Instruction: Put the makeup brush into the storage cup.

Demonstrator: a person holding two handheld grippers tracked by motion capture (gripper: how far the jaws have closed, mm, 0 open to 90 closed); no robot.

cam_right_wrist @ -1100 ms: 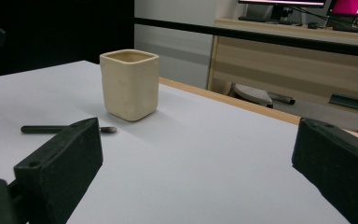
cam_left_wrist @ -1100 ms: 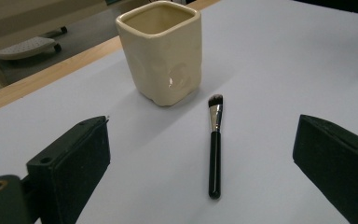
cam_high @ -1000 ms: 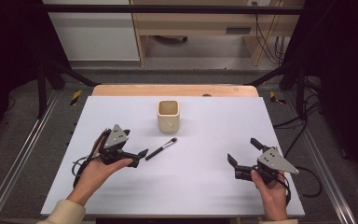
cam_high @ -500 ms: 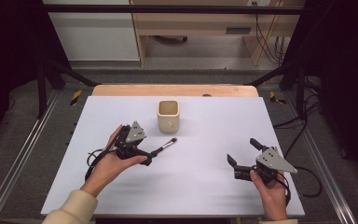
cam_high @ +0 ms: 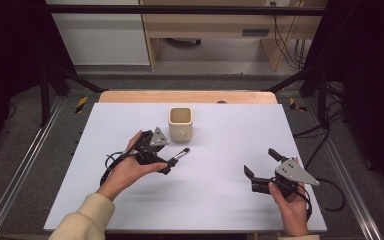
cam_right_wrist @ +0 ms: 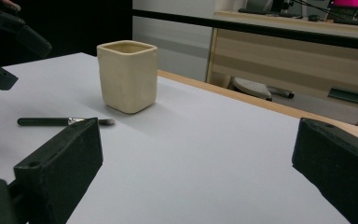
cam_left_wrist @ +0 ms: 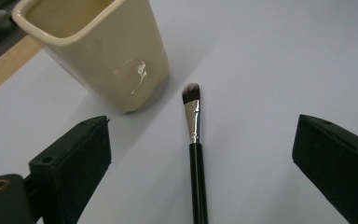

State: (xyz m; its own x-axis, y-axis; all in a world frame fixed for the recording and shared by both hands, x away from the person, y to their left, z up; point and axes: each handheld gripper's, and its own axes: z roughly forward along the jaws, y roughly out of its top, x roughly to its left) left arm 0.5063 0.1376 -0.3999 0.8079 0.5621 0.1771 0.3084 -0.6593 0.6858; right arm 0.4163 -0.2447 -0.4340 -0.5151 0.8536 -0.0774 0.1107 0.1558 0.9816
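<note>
White table (cam_high: 220, 200), black silver-ferruled makeup brush (cam_left_wrist: 195, 140)

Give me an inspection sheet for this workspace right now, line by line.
Surface: white table, wooden strip at its far edge.
Job's things: cream cup upright; makeup brush lying flat beside it, bristles toward the cup.
Clutter: nothing seen.
Grippers: left gripper open, jaws either side of the brush handle; right gripper open, holding nothing.
Cables: one black cable trails from the right gripper.
Surroundings: metal frame, wooden desk behind.
</note>
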